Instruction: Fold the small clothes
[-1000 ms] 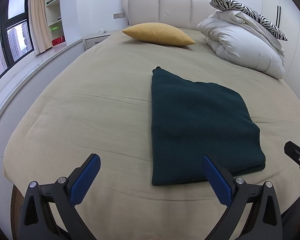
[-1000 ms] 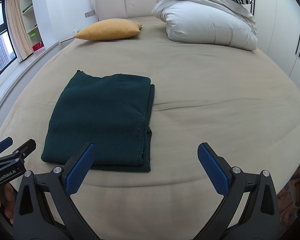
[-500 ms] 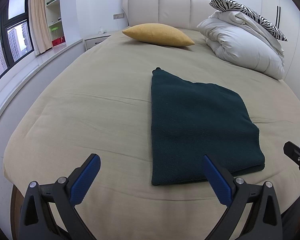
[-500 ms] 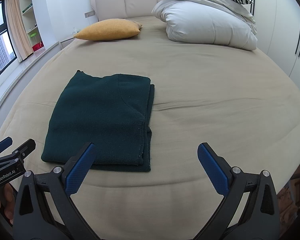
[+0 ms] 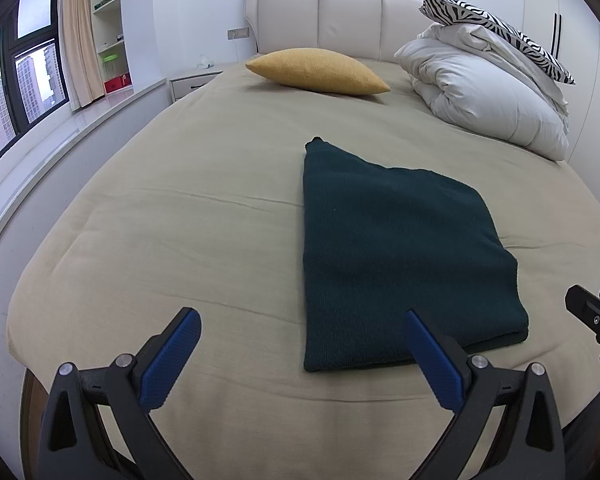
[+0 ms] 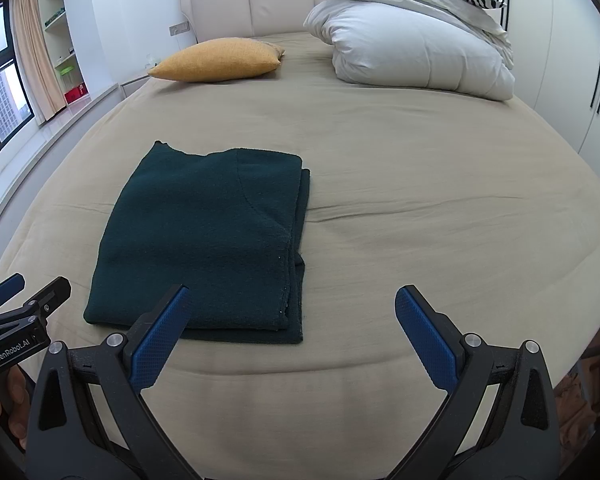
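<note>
Two grippers, both spread wide and holding nothing: left gripper [image 5: 302,344] low over the near edge of the bed [image 5: 188,216], blue pads [image 5: 168,364] well apart; right gripper [image 6: 292,326] likewise, just above the beige cover near the foot. One dark green garment [image 5: 396,252], folded into a flat rectangle, lying on the cover in the near half of the bed, closer to the left gripper's right finger than to its left. Seen from the right wrist, same garment [image 6: 208,240] to the left of centre, layered edges stacked along its right side, possibly three thicknesses, hard to count. Far off toward the headboard [image 5: 320,16], a yellow pillow [image 5: 316,72], and a rolled white duvet [image 5: 484,108] topped by a zebra-striped pillow [image 5: 496,32].
</note>
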